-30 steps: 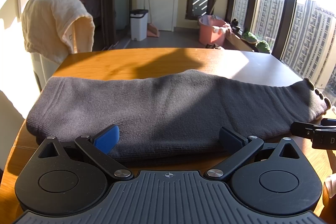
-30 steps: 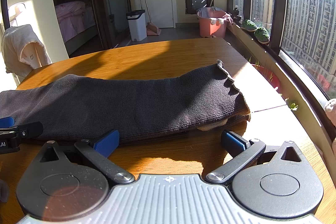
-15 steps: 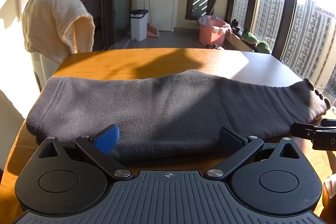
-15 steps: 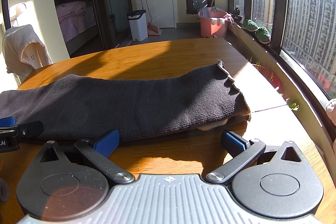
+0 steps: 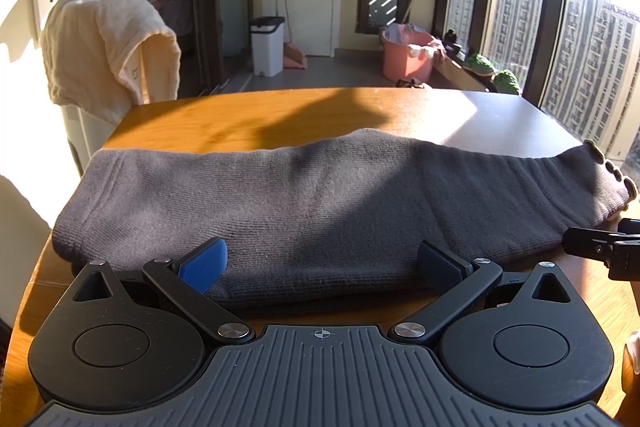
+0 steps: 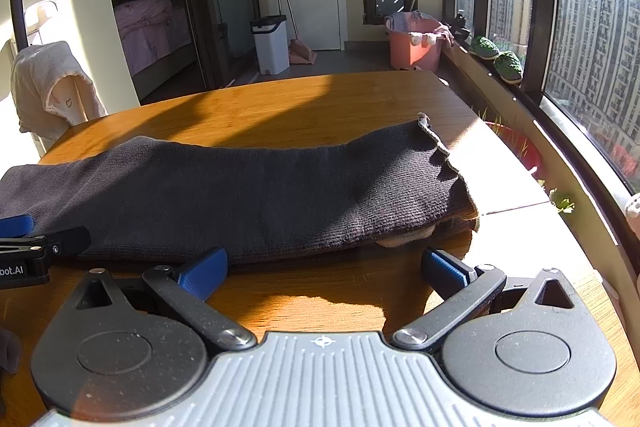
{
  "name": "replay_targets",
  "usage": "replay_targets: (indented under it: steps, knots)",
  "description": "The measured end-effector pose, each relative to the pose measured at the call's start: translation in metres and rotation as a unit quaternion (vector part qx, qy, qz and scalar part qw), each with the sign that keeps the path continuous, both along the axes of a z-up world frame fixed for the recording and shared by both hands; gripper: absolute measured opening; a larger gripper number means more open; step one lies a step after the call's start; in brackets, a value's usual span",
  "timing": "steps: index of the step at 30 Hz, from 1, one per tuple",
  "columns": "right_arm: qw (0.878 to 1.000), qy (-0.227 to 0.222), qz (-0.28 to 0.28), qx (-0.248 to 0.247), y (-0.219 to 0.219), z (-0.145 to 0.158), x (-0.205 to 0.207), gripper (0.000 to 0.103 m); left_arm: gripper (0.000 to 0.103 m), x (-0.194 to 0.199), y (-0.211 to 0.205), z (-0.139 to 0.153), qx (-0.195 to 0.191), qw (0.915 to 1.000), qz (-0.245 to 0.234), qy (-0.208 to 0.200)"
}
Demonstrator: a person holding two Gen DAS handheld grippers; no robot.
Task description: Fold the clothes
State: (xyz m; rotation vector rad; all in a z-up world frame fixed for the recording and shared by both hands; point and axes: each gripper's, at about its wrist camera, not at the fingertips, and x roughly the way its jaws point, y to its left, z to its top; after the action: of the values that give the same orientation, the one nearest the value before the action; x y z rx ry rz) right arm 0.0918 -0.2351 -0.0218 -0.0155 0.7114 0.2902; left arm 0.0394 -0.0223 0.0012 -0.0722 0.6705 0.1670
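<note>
We see a dark grey knitted garment (image 5: 320, 203), already folded into a long band, lying on the wooden table (image 5: 248, 119) with its long axis running left to right, straight across the line of both grippers. The left gripper (image 5: 322, 261) has its jaws spread wide and empty, its blue pad (image 5: 204, 263) at the near folded edge, around the band's middle-left stretch. The right gripper (image 6: 324, 271), likewise spread and empty, sits just short of the near edge close to the scalloped end (image 6: 444, 163). We judge each hand nearer its own end, which suits a fold end to end. The only legible writing is "bot.AI" on the left gripper's body (image 6: 12, 271), partly cut off.
</note>
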Motion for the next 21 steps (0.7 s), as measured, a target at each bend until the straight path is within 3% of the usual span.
replay_targets:
  steps: [6, 11, 16, 19, 21]
  knots:
    - [0.999, 0.005, 0.018, -0.034, 0.008, -0.001, 0.001, 0.103, 0.103, -0.001, -0.001, 0.0, -0.001, 1.0, 0.0, 0.001]
    - [0.998, 0.005, 0.05, -0.03, 0.008, 0.0, -0.002, 0.103, 0.103, 0.0, -0.001, 0.0, 0.001, 1.0, 0.0, 0.003]
    - [0.996, -0.008, 0.084, 0.033, -0.02, 0.006, -0.012, 0.103, 0.103, 0.0, -0.002, 0.002, 0.001, 1.0, -0.002, 0.008]
    - [0.994, -0.048, 0.071, 0.064, -0.051, 0.013, -0.017, 0.103, 0.103, -0.004, -0.004, 0.01, -0.026, 0.9996, -0.004, 0.004]
    - [0.993, -0.071, 0.049, 0.076, -0.069, 0.017, -0.016, 0.101, 0.103, -0.007, -0.01, 0.019, -0.073, 0.9968, -0.027, -0.014]
